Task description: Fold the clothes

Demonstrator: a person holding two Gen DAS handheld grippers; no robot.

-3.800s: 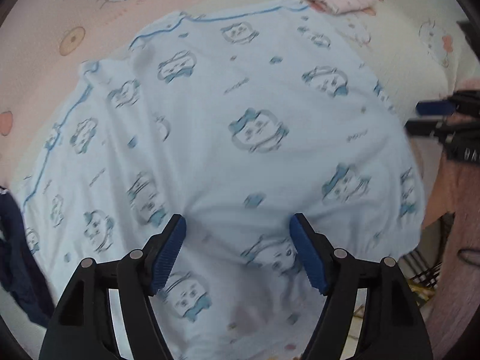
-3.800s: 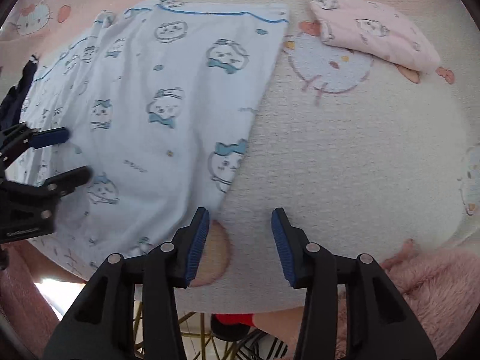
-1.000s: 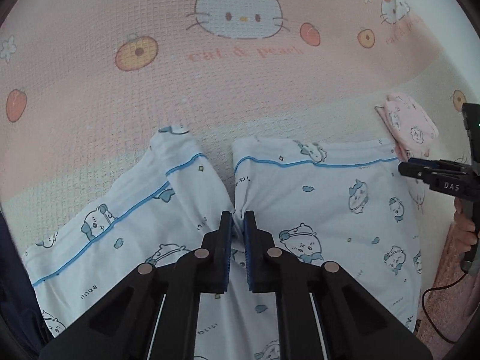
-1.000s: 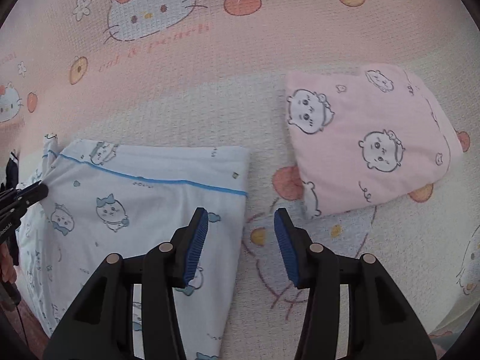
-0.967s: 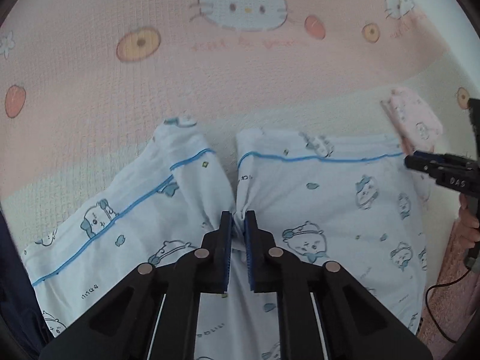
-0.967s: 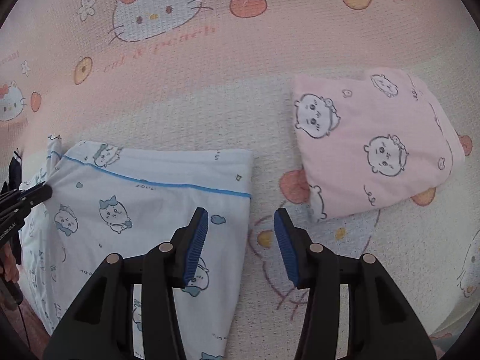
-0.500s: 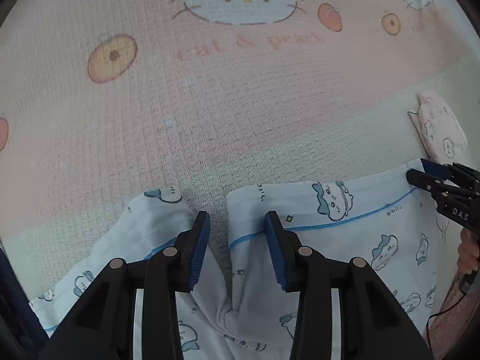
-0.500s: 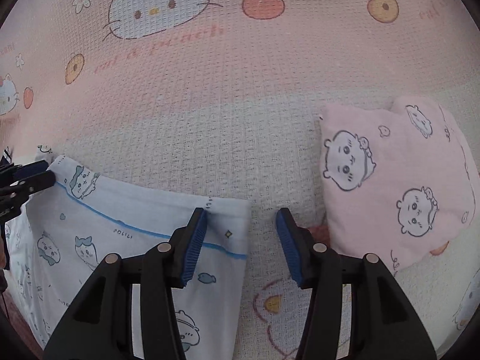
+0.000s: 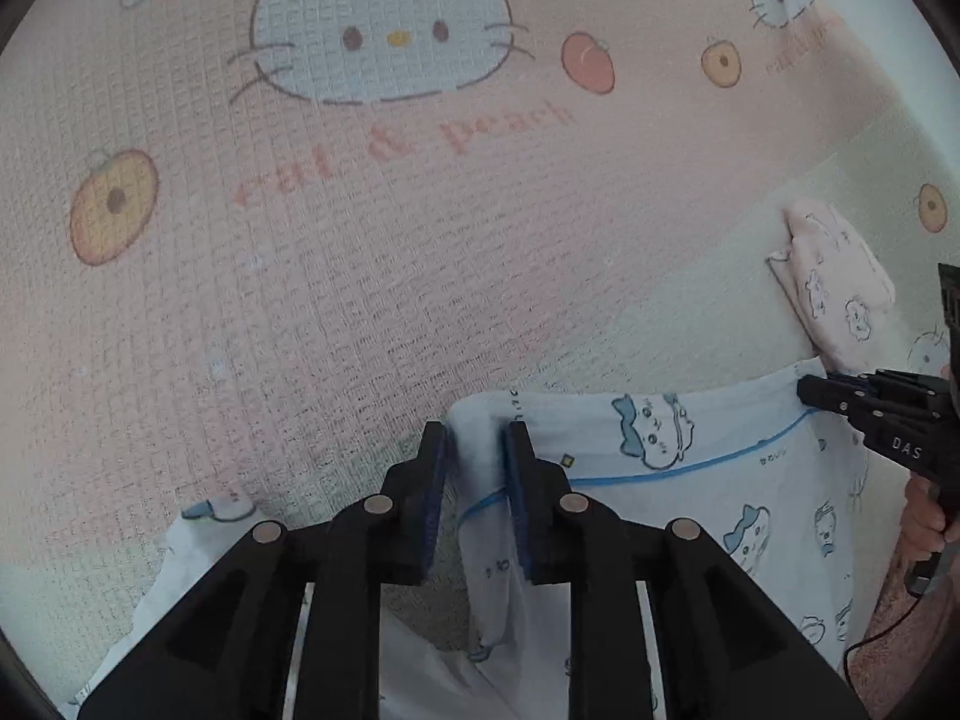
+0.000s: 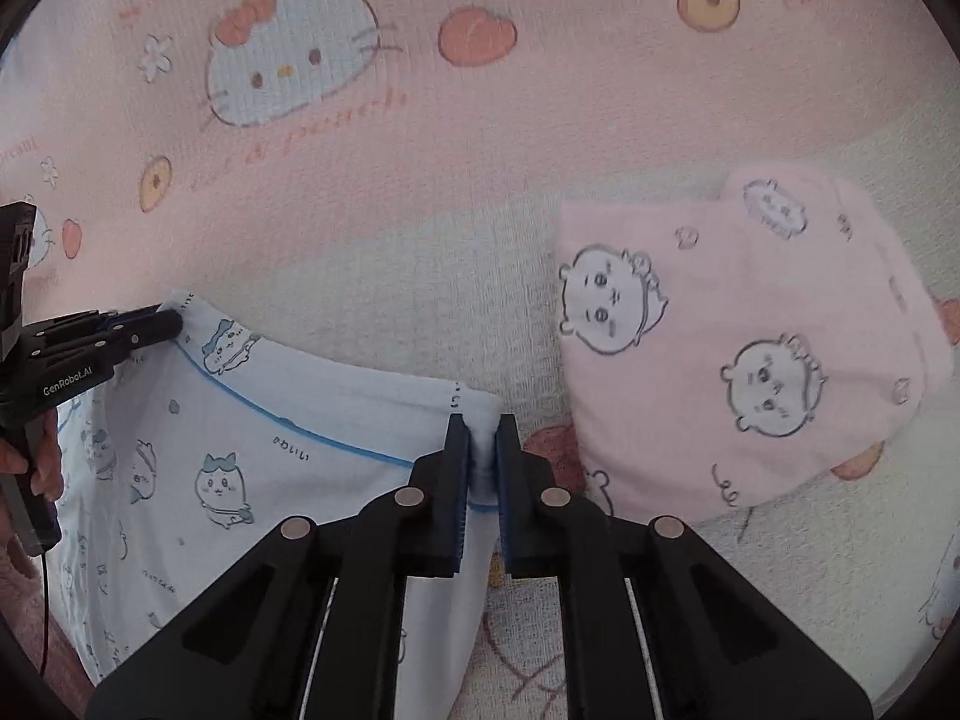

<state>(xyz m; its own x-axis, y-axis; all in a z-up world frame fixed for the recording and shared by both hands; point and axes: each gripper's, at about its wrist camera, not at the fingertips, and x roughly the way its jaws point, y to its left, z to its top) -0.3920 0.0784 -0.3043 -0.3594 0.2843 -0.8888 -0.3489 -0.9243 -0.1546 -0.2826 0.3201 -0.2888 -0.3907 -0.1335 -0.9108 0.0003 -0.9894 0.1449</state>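
Observation:
A light blue garment (image 9: 690, 450) printed with cartoon animals and a blue stripe lies on the bed. My left gripper (image 9: 478, 456) is shut on the garment's far left corner, with cloth bunched between its blue pads. In the right wrist view the garment (image 10: 270, 450) spreads out to the left. There my right gripper (image 10: 480, 450) is shut on its far right corner. Each gripper shows in the other's view: the left gripper (image 10: 171, 321) pinches the hem, and the right gripper (image 9: 807, 387) touches the opposite corner.
A folded pink garment (image 10: 750, 348) lies just right of my right gripper, also seen small as the pink garment (image 9: 834, 276). The pink and cream cat-print blanket (image 9: 384, 240) stretches beyond the hem. A person's hand (image 9: 924, 522) holds the right gripper's handle.
Both grippers were open over the far hem half a second ago. Now each has closed on a corner of the light blue garment.

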